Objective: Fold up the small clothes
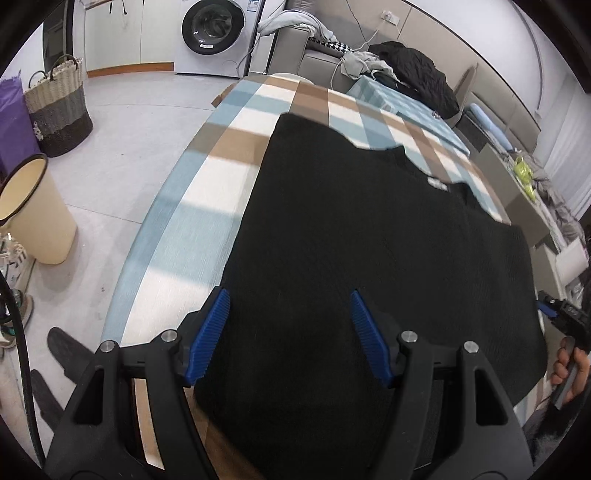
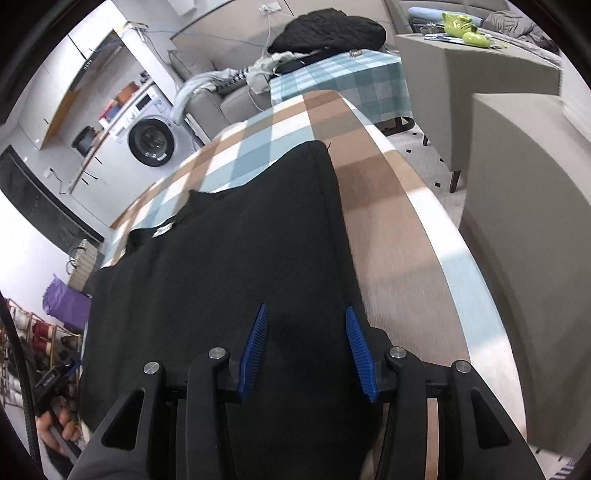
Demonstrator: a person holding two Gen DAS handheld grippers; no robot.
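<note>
A black knitted garment (image 1: 369, 240) lies flat on a table with a blue, brown and white checked cloth (image 1: 221, 184). A small white label shows at its neckline. My left gripper (image 1: 288, 314) is open over the garment's near left edge, its blue pads apart and empty. My right gripper (image 2: 304, 328) is open over the garment (image 2: 240, 258) near its right edge, on the checked cloth (image 2: 388, 240). The right gripper also shows at the far right of the left wrist view (image 1: 554, 310), and the left gripper shows at the lower left of the right wrist view (image 2: 59, 373).
A cream bin (image 1: 33, 210), a woven basket (image 1: 59, 107) and a washing machine (image 1: 214, 33) stand to the left. A grey sofa with clothes (image 1: 369, 59) and a second checked table (image 2: 343, 77) lie beyond. A grey chair (image 2: 517, 177) stands at the right.
</note>
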